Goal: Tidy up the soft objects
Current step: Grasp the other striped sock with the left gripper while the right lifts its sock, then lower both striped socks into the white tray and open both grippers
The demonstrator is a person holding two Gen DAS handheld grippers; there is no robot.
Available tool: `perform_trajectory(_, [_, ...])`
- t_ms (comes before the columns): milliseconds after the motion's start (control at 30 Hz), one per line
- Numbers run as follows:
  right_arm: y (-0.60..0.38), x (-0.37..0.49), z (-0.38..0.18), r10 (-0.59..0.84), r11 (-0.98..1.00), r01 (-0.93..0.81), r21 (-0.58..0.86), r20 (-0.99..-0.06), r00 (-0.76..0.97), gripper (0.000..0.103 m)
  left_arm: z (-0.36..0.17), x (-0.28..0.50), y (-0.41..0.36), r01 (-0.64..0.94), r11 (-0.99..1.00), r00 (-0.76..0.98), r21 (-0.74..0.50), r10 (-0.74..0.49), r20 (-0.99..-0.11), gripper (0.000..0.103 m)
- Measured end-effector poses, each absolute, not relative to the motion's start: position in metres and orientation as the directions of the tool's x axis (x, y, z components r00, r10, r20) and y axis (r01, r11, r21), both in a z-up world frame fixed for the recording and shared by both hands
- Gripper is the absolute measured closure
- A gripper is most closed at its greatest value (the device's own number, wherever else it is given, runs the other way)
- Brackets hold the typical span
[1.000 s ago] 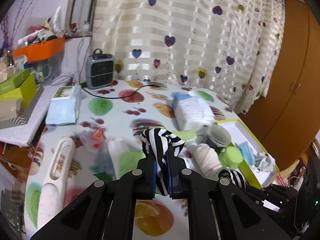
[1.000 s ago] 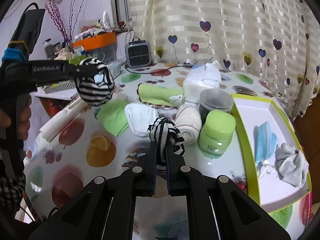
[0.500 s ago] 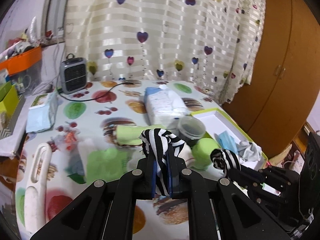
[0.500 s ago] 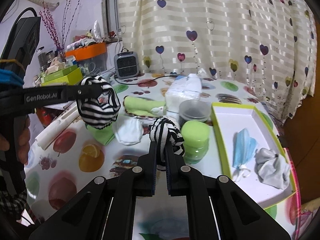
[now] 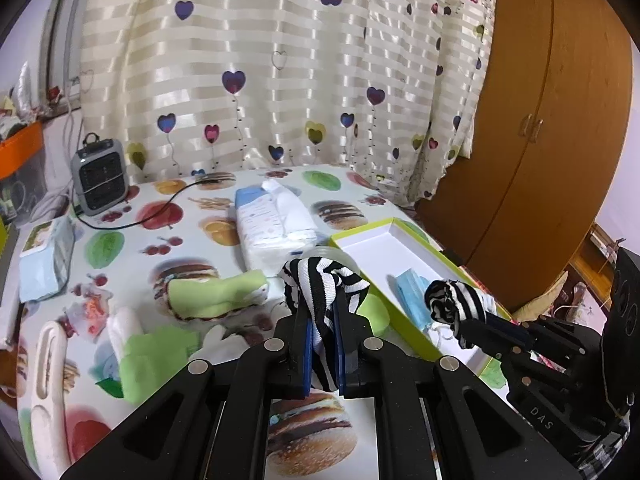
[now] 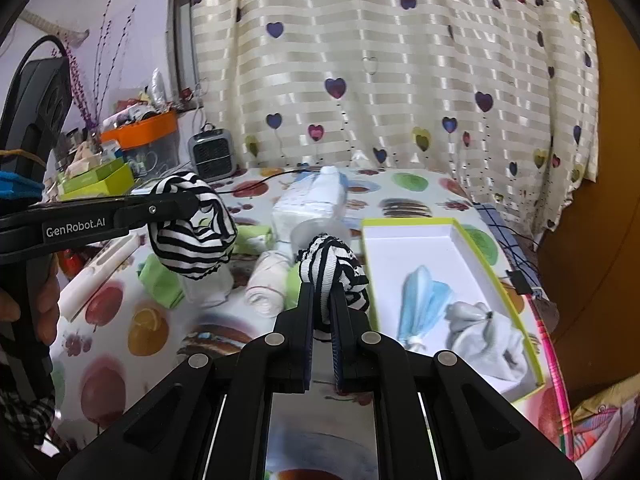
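Jaws of both grippers clamp striped socks; left gripper [image 5: 322,320] and right gripper [image 6: 320,308] have swung toward white tray [image 6: 416,236], drop-off likely next.

Left wrist camera rides right behind its own black claw [image 5: 320,312], tilted down over the fruit-print desk [image 5: 192,216], facing the heart-patterned cream curtain [image 5: 280,80]; the right claw [image 5: 460,320] pokes in at lower right. Right wrist camera sits just behind its claw [image 6: 320,296], same downward slant, same curtain [image 6: 400,80] ahead, the left claw [image 6: 176,208] crossing at left. Both views share the white green-rimmed tray [image 5: 400,240] [image 6: 412,240], close in.
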State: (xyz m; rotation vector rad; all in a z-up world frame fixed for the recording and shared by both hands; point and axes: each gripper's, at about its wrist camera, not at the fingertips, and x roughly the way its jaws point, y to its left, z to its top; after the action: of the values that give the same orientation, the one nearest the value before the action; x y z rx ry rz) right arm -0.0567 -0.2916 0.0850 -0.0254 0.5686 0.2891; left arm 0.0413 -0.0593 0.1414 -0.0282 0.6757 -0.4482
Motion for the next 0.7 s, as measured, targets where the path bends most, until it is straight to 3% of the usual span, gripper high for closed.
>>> perform_trajectory(700, [-0.372,0.003,0.083,0.110,0.993,-0.117,0.027,-0.590,0.800,0.095,0.130,0.103,-0.170,0.567,0.799,0.547,-0.198,-0.545,-0.635,0.095])
